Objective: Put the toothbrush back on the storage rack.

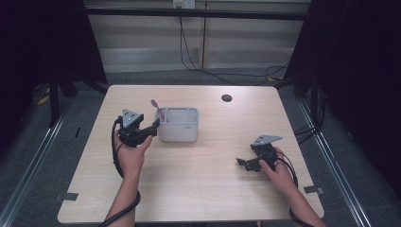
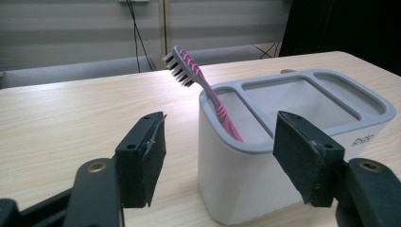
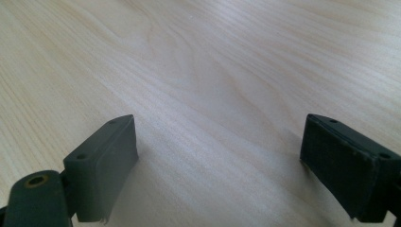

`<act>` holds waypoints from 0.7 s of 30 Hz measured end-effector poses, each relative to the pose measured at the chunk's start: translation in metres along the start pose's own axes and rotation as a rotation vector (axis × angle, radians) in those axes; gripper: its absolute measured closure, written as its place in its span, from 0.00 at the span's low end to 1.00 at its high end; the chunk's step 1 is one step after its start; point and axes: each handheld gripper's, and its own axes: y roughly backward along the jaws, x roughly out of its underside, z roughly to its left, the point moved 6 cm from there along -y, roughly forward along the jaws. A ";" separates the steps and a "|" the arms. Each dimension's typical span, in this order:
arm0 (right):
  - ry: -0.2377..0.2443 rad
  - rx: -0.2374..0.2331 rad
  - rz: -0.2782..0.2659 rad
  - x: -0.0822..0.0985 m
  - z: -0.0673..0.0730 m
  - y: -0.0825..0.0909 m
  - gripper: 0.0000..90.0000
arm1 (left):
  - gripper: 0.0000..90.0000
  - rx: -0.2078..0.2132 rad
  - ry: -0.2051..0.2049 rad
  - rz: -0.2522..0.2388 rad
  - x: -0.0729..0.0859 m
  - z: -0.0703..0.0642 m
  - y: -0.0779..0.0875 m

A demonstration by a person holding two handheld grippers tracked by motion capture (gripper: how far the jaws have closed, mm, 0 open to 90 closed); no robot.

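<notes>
A pink toothbrush [image 1: 158,109] [image 2: 198,80] leans bristles-up in the left end compartment of a white holder with a grey rim [image 1: 178,125] [image 2: 236,184]. The holder stands left of the table's middle. My left gripper [image 1: 153,127] [image 2: 220,135] is just to the left of the holder, at its end wall, and is open. Its pads touch neither the holder nor the brush. The holder's other compartments look empty. At the right of the table, my right gripper [image 1: 243,163] [image 3: 220,142] is open over bare wood, with nothing between its fingers.
The light wooden table [image 1: 198,189] has a dark round hole [image 1: 226,98] near its far edge. Black cables [image 1: 198,61] run along the floor and wall behind it. Dark frame posts stand at both sides.
</notes>
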 end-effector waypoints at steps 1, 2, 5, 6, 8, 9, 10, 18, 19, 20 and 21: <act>0.000 0.000 0.000 0.000 0.000 0.000 0.13 | 0.38 0.000 -0.008 0.006 0.001 0.002 0.002; 0.001 0.001 0.001 0.000 0.000 0.000 0.12 | 0.38 -0.002 -0.004 0.006 0.001 0.002 0.003; 0.000 0.000 0.000 0.000 0.000 0.000 0.12 | 0.37 -0.001 -0.009 0.007 0.002 0.004 0.006; 0.000 0.000 0.000 0.000 0.000 0.000 0.12 | 0.37 -0.001 -0.003 0.007 0.003 0.004 0.007; 0.000 0.001 0.001 0.000 0.000 0.000 0.12 | 0.37 0.000 -0.005 0.013 0.005 0.006 0.010; 0.000 0.001 0.001 0.000 0.000 0.000 0.12 | 0.37 0.001 -0.005 0.021 0.007 0.007 0.011; -0.001 0.000 0.000 0.000 0.000 0.000 0.13 | 0.37 0.001 -0.010 0.024 0.008 0.008 0.012; -0.001 0.000 0.000 0.000 0.000 0.000 0.13 | 0.36 0.006 0.003 0.035 0.019 0.013 0.018; -0.001 0.000 0.000 0.000 0.000 0.000 0.12 | 0.36 0.005 0.001 0.037 0.020 0.014 0.018; 0.000 0.000 0.000 0.000 0.000 0.000 0.13 | 0.36 0.005 0.002 0.043 0.022 0.015 0.019; -0.001 0.000 0.000 0.000 0.000 0.000 0.13 | 0.36 0.008 0.005 0.047 0.024 0.015 0.019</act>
